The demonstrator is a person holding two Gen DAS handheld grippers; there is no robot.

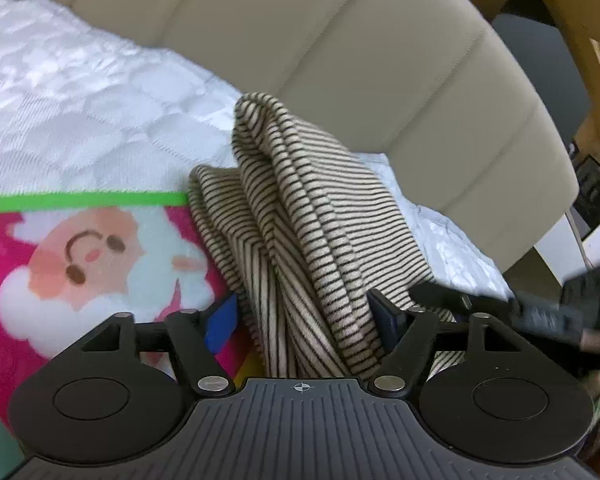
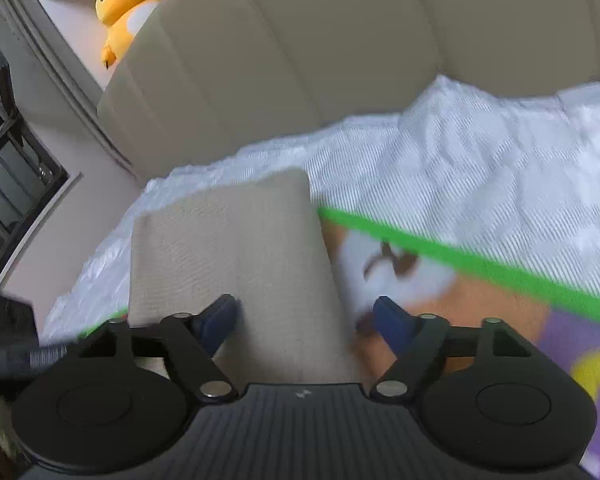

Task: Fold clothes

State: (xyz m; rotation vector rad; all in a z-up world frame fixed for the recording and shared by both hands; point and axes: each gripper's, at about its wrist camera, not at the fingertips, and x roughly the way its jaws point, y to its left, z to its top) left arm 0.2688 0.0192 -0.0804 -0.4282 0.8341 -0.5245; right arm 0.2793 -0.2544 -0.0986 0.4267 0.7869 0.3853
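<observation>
Striped beige-and-black knit garment (image 1: 300, 240) lies bunched between the wide-open left gripper (image 1: 304, 316); right gripper (image 2: 306, 320) gapes too, seemingly unclamped, over its blurred folded part (image 2: 236, 256).

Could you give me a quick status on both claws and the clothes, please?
Left claw open, striped garment bunched between its fingers. Right claw open over a folded beige garment. Both on the cartoon mat. Nothing in the way.

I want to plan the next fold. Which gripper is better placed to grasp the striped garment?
Probably the left gripper: the bunched striped garment lies between its open fingers. The right gripper faces beige cloth.
</observation>
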